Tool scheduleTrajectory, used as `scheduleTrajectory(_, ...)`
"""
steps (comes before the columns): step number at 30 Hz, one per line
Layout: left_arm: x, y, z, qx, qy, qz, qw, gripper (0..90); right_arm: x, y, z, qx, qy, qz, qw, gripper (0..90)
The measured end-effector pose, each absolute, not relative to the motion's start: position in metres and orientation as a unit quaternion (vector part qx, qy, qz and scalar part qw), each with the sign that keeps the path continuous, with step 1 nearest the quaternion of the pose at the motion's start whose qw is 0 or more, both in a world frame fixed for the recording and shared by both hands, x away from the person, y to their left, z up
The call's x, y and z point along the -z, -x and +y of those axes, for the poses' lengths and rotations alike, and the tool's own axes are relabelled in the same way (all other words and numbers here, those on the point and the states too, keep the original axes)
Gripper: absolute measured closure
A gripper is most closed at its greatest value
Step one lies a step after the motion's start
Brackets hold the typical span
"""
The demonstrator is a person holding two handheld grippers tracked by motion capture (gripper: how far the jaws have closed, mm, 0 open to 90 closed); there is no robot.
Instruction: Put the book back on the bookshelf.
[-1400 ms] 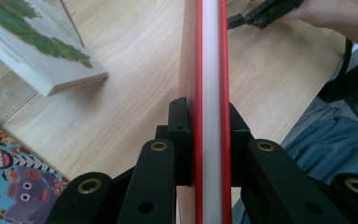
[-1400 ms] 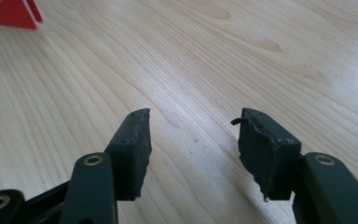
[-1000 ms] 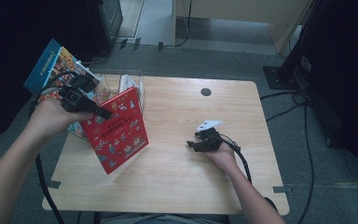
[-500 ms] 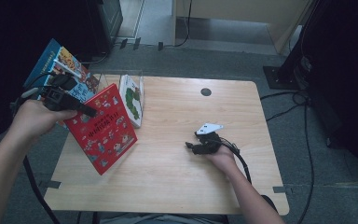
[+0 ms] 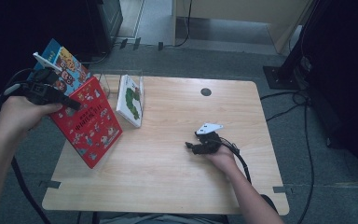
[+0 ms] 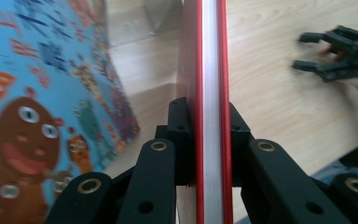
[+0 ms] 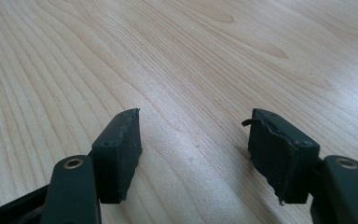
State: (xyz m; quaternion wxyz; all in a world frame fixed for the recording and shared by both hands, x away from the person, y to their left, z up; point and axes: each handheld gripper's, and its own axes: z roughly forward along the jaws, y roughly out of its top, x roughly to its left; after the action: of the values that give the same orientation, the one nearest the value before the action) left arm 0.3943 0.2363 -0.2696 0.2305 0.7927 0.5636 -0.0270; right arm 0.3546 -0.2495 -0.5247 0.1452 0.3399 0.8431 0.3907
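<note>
near the front of the surface [image 5: 168,186], the right gripper [image 5: 189,146] rests low with its fingers [image 7: 119,154] wide and nothing between them; they have just been opening over bare wood. the left gripper [image 5: 70,103], at the left edge, is much the nearer to the red book [image 5: 91,123] and clamps it: seen along its fingers [image 6: 182,140], the book stands edge-on, white pages between red covers, its long axis running away from the hand and down toward the surface. beyond it leans a blue book [image 5: 63,63], and a green book [image 5: 131,99] stands in a clear rack [image 5: 103,80] just right of the red one, likely where it goes next.
</note>
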Motion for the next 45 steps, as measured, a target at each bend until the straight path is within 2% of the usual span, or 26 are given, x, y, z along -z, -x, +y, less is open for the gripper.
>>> scheduleTrajectory(20,0.271,-0.439,0.231,0.017,-0.734,0.631,0.25,79.3,0.525,-0.355,-0.249,-0.391,-0.341,0.842,0.145,33.9)
scheduleTrajectory(35,0.274,-0.463,0.218,-0.018,-0.732,0.634,0.249,79.3,0.525,-0.354,-0.248,-0.389,-0.347,0.841,0.147,33.9)
scheduleTrajectory(45,0.279,-0.47,0.222,-0.005,-0.739,0.629,0.242,78.6,0.525,-0.352,-0.251,-0.39,-0.345,0.841,0.148,33.9)
